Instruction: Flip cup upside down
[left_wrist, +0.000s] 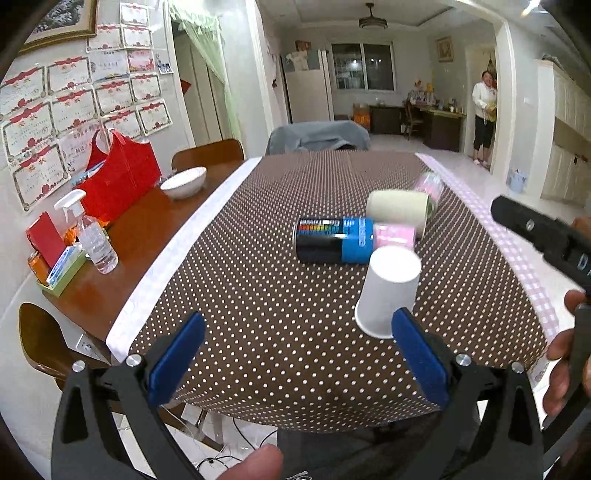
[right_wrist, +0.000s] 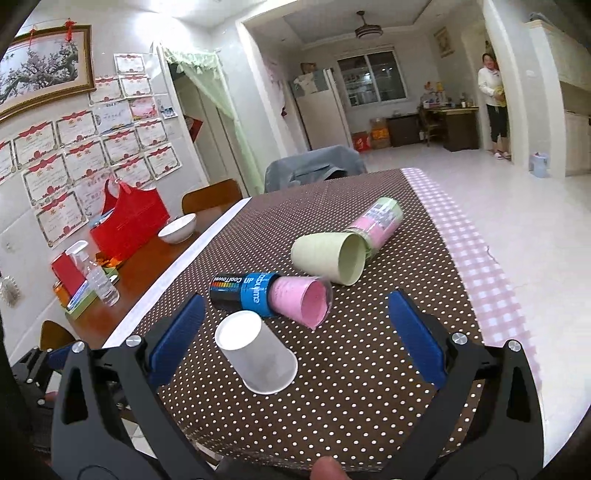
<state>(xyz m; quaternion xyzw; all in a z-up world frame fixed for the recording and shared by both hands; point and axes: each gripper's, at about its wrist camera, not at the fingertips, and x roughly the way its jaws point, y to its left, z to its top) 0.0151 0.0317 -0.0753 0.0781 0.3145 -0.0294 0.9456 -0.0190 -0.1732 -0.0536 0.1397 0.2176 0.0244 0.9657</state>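
Inverted white cup (right_wrist: 256, 352) w/ bottles (right_wrist: 271, 297) close behind

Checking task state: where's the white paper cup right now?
The white paper cup stands upside down on the polka-dot tablecloth near the table's front edge, just in front of the blue-and-black towel canister, low centre in both wrist views.

Blue-labelled canister (right_wrist: 243, 291) crowds behind white cup (right_wrist: 256, 352).
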